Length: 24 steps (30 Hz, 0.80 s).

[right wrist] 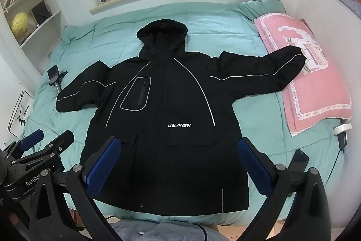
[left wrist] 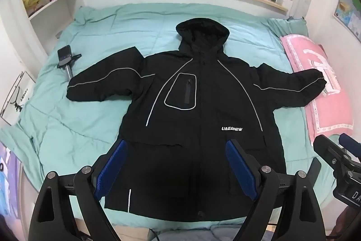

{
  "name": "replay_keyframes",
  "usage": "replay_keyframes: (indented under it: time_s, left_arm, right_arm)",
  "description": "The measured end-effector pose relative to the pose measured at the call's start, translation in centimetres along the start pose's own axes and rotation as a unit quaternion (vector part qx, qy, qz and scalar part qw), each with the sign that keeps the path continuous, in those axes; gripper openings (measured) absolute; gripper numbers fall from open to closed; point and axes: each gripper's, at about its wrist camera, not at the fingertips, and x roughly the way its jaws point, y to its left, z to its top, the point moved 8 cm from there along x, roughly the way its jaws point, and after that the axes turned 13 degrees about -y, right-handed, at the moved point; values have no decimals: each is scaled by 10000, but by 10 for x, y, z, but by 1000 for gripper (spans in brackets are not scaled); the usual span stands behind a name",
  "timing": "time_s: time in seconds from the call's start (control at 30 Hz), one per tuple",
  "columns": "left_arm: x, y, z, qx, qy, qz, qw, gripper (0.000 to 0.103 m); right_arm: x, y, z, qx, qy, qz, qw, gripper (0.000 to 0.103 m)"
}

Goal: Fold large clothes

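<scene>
From the left wrist, the left gripper (left wrist: 176,150) hung above the hem with its blue pads (left wrist: 112,169) spread wide, pinching nothing, while the jacket (left wrist: 198,128) lay face up, flat across the teal bed (left wrist: 79,119), hood toward the window. Nothing was folded yet, so a sleeve looked the sensible first grab: pinch the cuff (left wrist: 74,92), not slack mid-sleeve, and carry it across the chest. From the right wrist, the right gripper (right wrist: 178,148) was likewise wide apart and empty over the hem; the far sleeve (right wrist: 266,73) rested its cuff on the pink pillow (right wrist: 327,101). The shell looked smooth, puffy and slippery, with thin reflective piping, so a deep bite seemed wise.
</scene>
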Motion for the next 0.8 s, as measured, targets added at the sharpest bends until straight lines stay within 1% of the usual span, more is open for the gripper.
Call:
replay_keyframes:
  time_s: [0.13,0.17,0.2,0.23,0.37,0.4,0.63,0.8]
  left_arm:
    - [0,-4,-2,29,6,-14,10000,89]
    - [1,2,2,17,14,-36,10000,89]
    - [2,7,4,15,28,-49,10000,89]
    - [3,13,4,9,43,-62,10000,89]
    - [5,4,-2,-7,60,-60,10000,89]
    - [6,3,-1,4,68,-59,10000,89]
    - [10,4,-1,-27,111,-49,9999,89]
    - [12,4,-5,-82,259,-80,9996,89]
  right_arm:
    - [4,-1,-2,-3,-43,3,10000,103]
    - [5,0,-4,2,-40,5,10000,103]
    - [2,-1,3,21,-5,-11,10000,103]
    - [2,-1,1,13,0,-10,10000,103]
    - [5,4,-3,-18,27,7,10000,103]
    - [3,1,2,-2,60,10,10000,103]
    - [7,3,2,-10,84,21,10000,103]
    - [9,0,2,19,73,21,10000,103]
